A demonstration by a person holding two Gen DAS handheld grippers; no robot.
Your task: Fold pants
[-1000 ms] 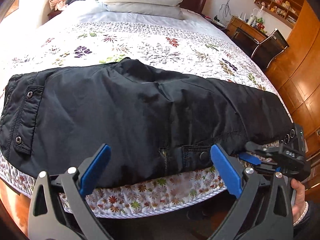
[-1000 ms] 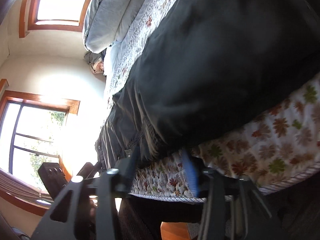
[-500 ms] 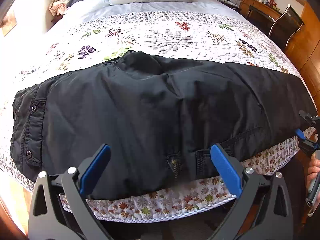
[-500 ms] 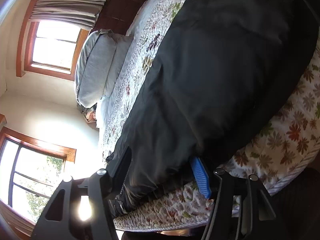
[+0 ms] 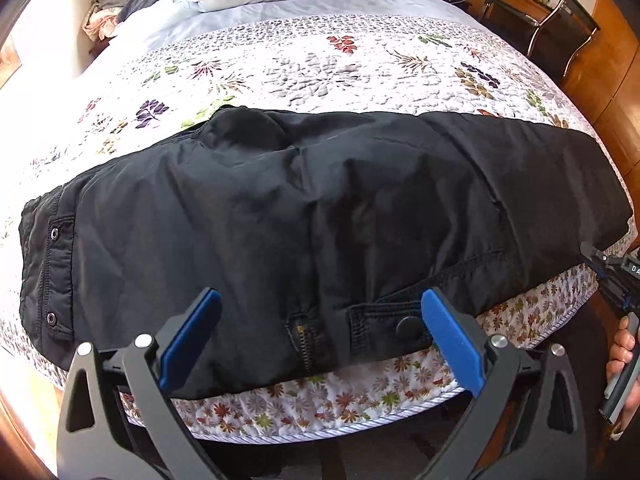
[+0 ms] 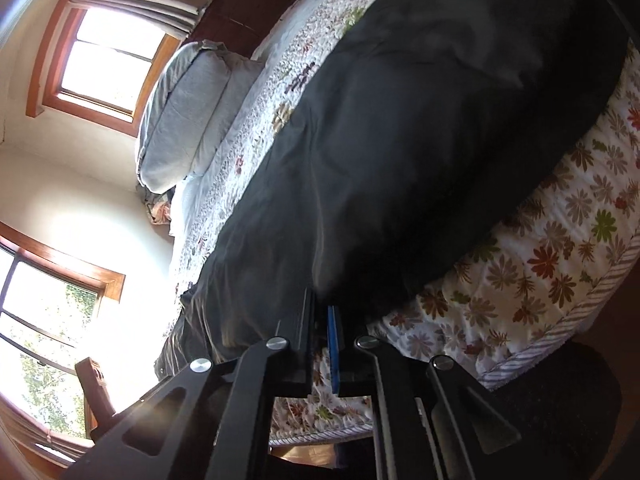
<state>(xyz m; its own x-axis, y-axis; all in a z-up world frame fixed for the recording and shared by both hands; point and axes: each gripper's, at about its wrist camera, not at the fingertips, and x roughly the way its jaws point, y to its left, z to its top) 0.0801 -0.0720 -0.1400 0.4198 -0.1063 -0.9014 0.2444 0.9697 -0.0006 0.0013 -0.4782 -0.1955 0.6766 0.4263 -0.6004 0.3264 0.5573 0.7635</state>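
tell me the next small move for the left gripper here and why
Probably bring the left gripper down and close it on the near edge of the black pants by the zipper. Its blue pads stand wide apart with the fabric edge between them, not pressed. The right gripper looks shut on the pants' edge at the far end, so a matching hold would let both lift for the fold.

Your right gripper has closed

Its jaws (image 6: 324,336), wide apart 1 second ago, now pinch the edge of the black nylon pants (image 6: 420,152).
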